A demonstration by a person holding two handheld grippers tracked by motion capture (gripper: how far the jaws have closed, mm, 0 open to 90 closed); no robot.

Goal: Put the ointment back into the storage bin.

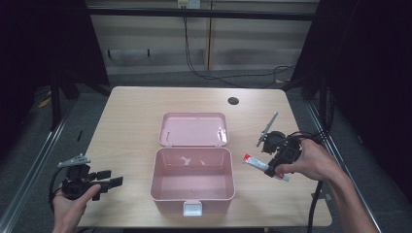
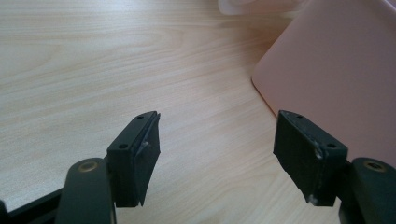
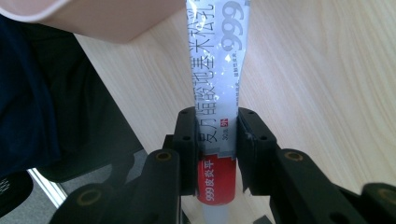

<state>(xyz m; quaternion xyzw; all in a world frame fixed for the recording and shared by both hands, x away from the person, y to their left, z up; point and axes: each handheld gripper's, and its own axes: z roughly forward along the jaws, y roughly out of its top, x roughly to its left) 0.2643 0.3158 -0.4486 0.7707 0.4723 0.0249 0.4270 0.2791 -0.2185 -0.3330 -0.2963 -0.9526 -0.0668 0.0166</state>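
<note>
Clamped across its red end in the right gripper [image 1: 273, 167], a white-and-red ointment tube [image 1: 265, 167] lying crosswise just right of the open pink plastic box [image 1: 192, 180], tip toward it; left gripper [image 1: 112, 178] parted, empty, opposite side.

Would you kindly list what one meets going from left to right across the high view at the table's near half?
left gripper → open pink box → red-and-white tube → right gripper
</note>
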